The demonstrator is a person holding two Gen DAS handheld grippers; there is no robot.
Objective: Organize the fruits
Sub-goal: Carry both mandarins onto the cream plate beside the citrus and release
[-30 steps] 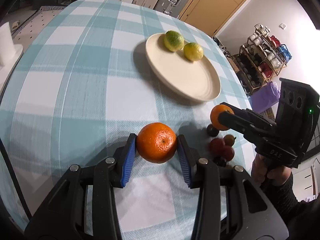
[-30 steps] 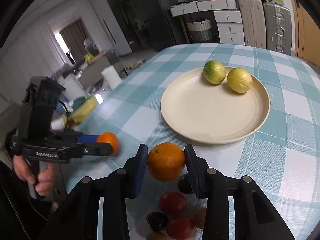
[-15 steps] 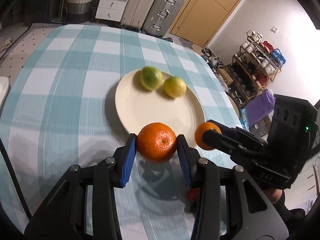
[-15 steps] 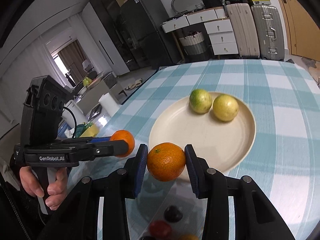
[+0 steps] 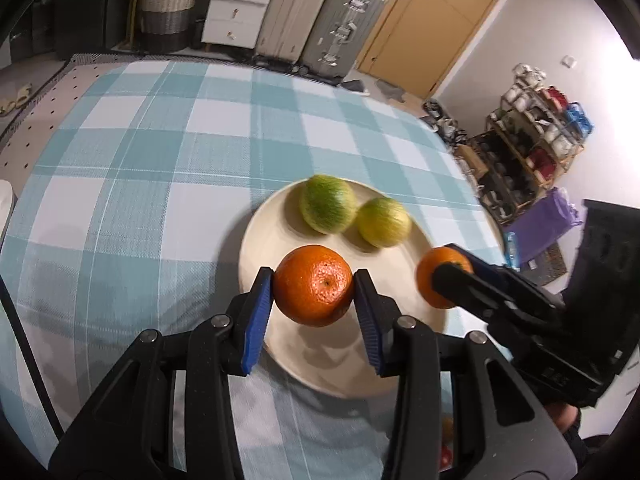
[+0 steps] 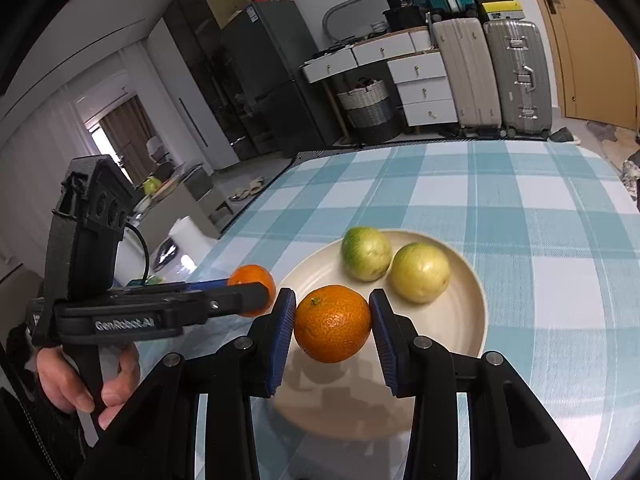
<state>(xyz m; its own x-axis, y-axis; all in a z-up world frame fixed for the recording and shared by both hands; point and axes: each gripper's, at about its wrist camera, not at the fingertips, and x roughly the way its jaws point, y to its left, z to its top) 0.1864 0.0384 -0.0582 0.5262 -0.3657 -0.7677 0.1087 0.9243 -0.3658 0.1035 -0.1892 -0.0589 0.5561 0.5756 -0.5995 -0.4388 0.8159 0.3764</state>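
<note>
Carrying one orange each, both grippers hang over the near part of the cream plate (image 5: 256, 236), which sits on the checked tabletop (image 5: 132, 184) toward its right edge as the left wrist view shows it. The left gripper (image 5: 314, 292) has its jaws clamped on an orange (image 5: 314, 291), and the right gripper (image 6: 332, 324) has its jaws clamped on a second orange (image 6: 332, 323); both fruits are off the plate surface, with shadows beneath them.

The biggest risk, as I judge it, is the two grippers meeting: they converge on the same near rim and stand close together. Next, an orange let go from this height could roll into the green citrus (image 5: 328, 204) or the yellow-green citrus (image 5: 383, 222) at the far side of the plate, or over the low rim onto the tabletop. A lesser risk is a jaw tip catching the rim and shifting the plate.

The right wrist view alone shows the person's hand (image 6: 76, 384) on the left gripper's handle. The left wrist view alone shows a little red and orange at its lower edge, perhaps more small fruit, though that is too hidden to tell.
</note>
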